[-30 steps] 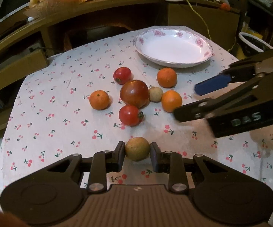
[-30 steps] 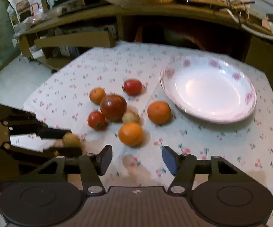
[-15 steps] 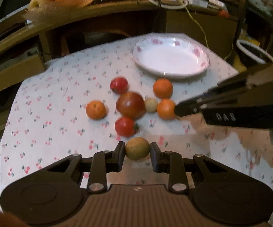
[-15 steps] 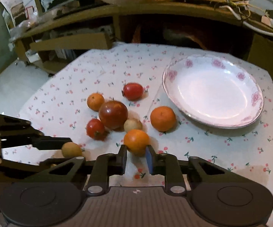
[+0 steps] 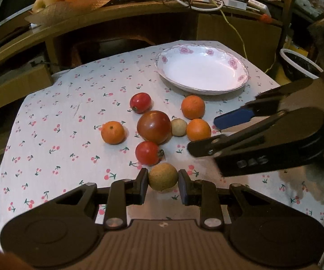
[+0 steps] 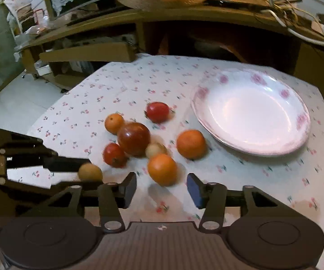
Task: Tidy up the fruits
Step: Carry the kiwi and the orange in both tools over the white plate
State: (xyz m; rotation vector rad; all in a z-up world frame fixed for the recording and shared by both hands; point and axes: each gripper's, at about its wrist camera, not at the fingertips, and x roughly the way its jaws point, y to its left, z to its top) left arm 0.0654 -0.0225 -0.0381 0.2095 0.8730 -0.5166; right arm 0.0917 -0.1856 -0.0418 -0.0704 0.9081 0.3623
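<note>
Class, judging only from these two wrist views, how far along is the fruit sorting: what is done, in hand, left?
Done: nothing is on the floral plate yet. In hand: the left gripper is shut on a tan round fruit; the right gripper is open around the nearest orange. Left: two other oranges, three tomatoes and a small pale fruit lie on the tablecloth.

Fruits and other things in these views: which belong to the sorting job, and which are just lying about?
Job: brown fruit in left gripper, orange before open right gripper, tomatoes, plate.
Lying about: cables, shelf basket, bucket.
</note>
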